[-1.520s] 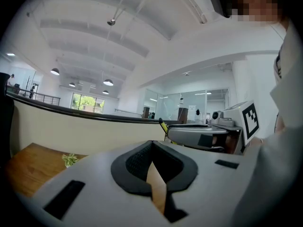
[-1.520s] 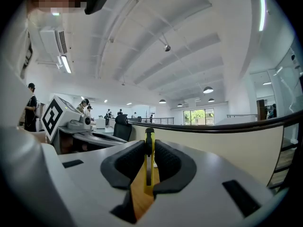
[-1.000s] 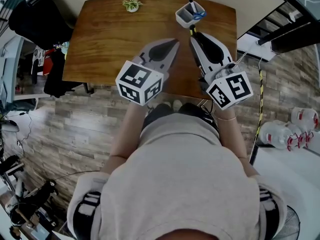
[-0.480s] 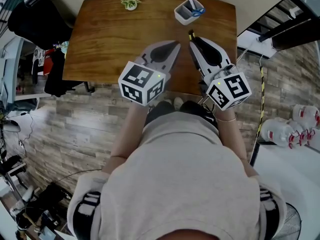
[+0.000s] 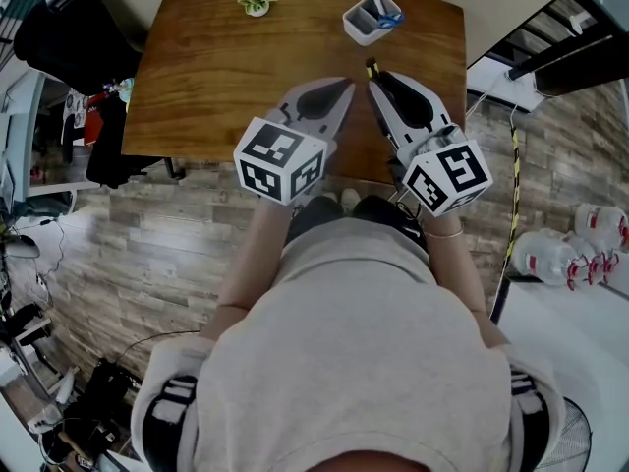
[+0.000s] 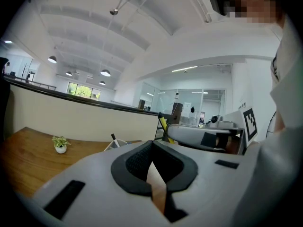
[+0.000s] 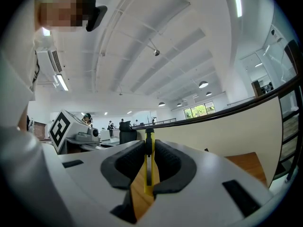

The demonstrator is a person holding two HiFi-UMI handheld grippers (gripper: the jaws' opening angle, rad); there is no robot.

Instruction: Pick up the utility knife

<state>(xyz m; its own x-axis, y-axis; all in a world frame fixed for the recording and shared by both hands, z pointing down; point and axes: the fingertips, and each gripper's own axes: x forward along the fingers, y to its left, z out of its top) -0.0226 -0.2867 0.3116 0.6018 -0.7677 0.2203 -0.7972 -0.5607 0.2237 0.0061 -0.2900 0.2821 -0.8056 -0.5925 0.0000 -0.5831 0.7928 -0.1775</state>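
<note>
The utility knife (image 7: 148,167) is yellow with a black slider. It stands on edge between the pads of my right gripper (image 7: 148,169), which is shut on it. From above, its tip (image 5: 371,68) pokes out past the right gripper (image 5: 377,79), held over the wooden table (image 5: 216,67) just short of the white pen holder (image 5: 373,18). My left gripper (image 5: 343,88) hovers beside it to the left, jaws together with nothing in them. The left gripper view shows the same jaws (image 6: 152,174) and the knife's yellow end (image 6: 163,126) off to the right.
A small potted plant (image 5: 256,2) sits at the table's far edge. The pen holder holds a pen and a blue item. Dark clothing (image 5: 69,37) hangs left of the table. Several water jugs (image 5: 575,254) lie on the floor at right.
My right gripper, still holding the knife, has drawn slightly back from the pen holder. The left gripper has stayed where it was.
</note>
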